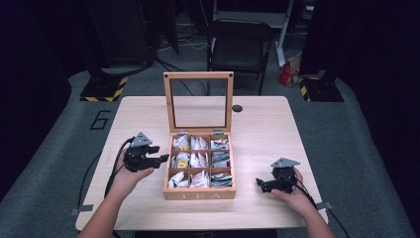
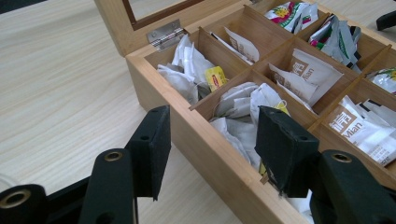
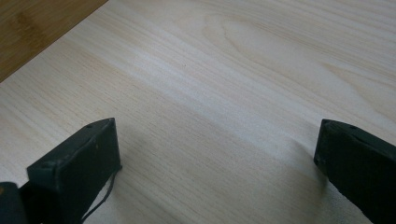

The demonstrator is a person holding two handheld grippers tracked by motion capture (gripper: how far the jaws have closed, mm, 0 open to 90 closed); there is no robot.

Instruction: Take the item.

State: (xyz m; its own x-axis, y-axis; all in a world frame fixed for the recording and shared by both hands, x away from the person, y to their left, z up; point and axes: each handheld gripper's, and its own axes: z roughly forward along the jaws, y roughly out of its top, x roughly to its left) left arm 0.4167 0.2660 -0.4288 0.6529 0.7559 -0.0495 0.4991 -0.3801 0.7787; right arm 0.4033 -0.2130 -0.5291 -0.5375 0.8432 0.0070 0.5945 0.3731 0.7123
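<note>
The table [image 1: 257, 124] carries a wooden tea box [image 1: 199, 193] with its glass lid standing open and 9 compartments full of tea bags. The box lies straight ahead of the left gripper [image 2: 210, 140], whose jaws straddle its near wall: 1 jaw hangs outside over the table, the other over the compartment just inside the wall. These jaws stand partly open with nothing pressed between them. The right gripper [image 3: 215, 158] sits on the far side of the box, well apart from it, jaws spread wide over bare wood and holding nothing.

Between the left jaws, just past the wall, lie crumpled white tea bags [image 2: 243, 100]; a yellow-tagged bag [image 2: 215, 78] sits in the next compartment beyond.

The step in hand looks like the reach for a tea bag, with no grasp made yet. The next move likely calls for shifting both jaws inside 1 compartment, lowering them around a single bag and closing without catching the divider or its neighbours.
</note>
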